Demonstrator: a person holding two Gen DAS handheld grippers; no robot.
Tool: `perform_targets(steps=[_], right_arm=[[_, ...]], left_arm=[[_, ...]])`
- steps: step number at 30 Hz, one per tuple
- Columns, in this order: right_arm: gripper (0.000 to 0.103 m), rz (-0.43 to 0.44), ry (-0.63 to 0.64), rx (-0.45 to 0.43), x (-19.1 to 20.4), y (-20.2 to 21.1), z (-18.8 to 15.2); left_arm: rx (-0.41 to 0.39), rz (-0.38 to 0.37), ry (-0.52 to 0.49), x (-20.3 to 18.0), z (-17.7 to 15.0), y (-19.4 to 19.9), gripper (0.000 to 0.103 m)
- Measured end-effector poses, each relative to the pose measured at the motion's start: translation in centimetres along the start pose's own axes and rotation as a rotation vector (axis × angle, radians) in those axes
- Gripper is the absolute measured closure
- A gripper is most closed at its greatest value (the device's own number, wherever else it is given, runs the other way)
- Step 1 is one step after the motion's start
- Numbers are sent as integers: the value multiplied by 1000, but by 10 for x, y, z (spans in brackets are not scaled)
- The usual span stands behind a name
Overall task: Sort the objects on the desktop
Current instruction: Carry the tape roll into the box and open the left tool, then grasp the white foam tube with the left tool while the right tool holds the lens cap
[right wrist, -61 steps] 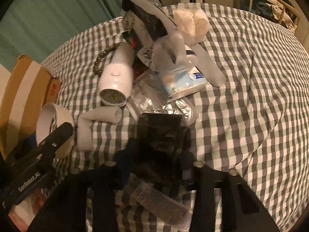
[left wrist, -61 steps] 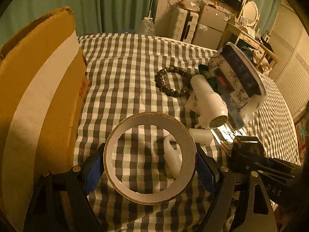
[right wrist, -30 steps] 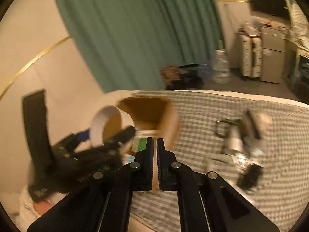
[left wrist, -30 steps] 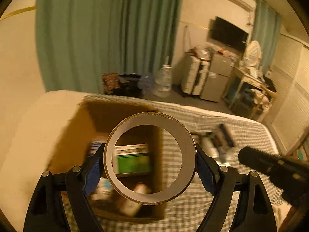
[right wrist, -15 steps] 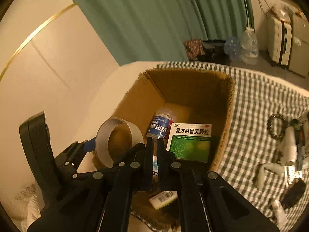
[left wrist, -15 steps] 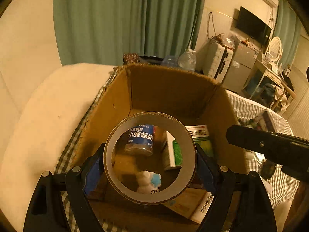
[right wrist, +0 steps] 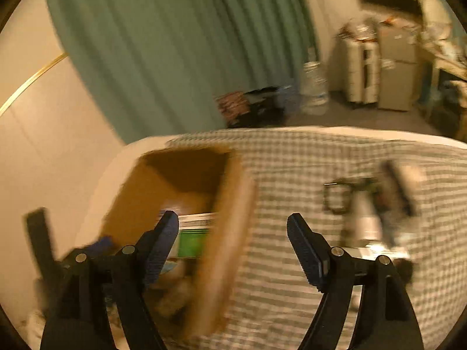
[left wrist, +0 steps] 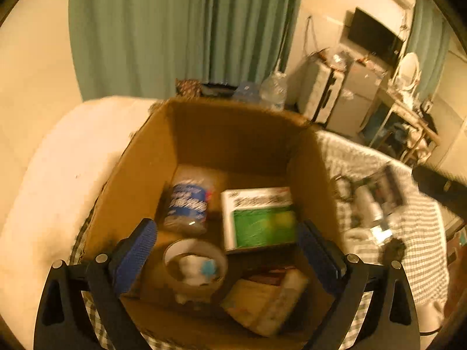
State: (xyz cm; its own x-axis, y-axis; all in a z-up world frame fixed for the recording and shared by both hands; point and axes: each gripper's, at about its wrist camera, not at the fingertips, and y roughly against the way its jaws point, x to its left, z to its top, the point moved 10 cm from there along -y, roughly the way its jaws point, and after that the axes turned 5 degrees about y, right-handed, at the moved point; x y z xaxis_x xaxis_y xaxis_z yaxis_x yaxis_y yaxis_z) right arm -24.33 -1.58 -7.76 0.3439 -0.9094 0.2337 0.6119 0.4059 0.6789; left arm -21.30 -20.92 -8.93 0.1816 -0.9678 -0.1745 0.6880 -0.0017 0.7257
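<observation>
Tape roll (left wrist: 195, 265) just dropped from my left gripper (left wrist: 227, 250), jaws now spread wide, empty; roll lies in cardboard box (left wrist: 137, 157) at 6 o'clock, over small white toy. My right gripper (right wrist: 233, 250) also reopened, empty. Remaining clutter (left wrist: 370, 204) waits at 3 o'clock on checked cloth (right wrist: 292, 157)

No lettering can be read: the print on the blue-labelled bottle (left wrist: 186, 204) and on the green-and-white box (left wrist: 258, 218) in the cardboard box (left wrist: 140, 157) is smeared by blur.

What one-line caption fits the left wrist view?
Open left gripper above the cardboard box, tape roll lying inside.
</observation>
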Motion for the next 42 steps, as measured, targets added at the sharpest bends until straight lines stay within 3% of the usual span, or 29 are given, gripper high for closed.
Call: perform_targets(steps=[6,11,14,18,22,28,32,34,36,37,39,42], right_arm=[[26,-185,-54,-30,-81,68,-22],[26,-295,-87,19,-144,94,-64],[26,-296,-135,74,-171,86,-96],[26,-276,-179,136,-191,65,-131],[26,-256,-197,182,-202,31,-143],[26,-256,-228,256,-218,-19,-153],[26,-293,-211,290,-229,-42,-152],[27,-293,-211,313,-232,-50,-156],[39,-251,-246,297,-229,-50,-157],[39,-238,-251,296,-228,-49,-156],[39,-261,-218,310,-226,-47,-158],[39,-257,-218,312,-225,-44,-161]], left_arm=[[-76,-101,-76,-84,7,38,0],[-18,-164,-138,-159,-31,22,0],[44,-131,-193,-189,-61,-6,0],[114,-119,-194,-206,-88,-49,0],[155,-67,-233,-208,-102,-95,0],[198,-92,-237,-214,-105,-156,0],[276,-82,-224,-211,-117,-193,0],[248,-88,-252,-212,-116,-197,0],[225,-101,-276,-214,-114,-194,7],[207,-110,-274,-215,-113,-191,27],[193,-148,-261,-219,-113,-182,88],[197,-144,-258,-220,-115,-174,91]])
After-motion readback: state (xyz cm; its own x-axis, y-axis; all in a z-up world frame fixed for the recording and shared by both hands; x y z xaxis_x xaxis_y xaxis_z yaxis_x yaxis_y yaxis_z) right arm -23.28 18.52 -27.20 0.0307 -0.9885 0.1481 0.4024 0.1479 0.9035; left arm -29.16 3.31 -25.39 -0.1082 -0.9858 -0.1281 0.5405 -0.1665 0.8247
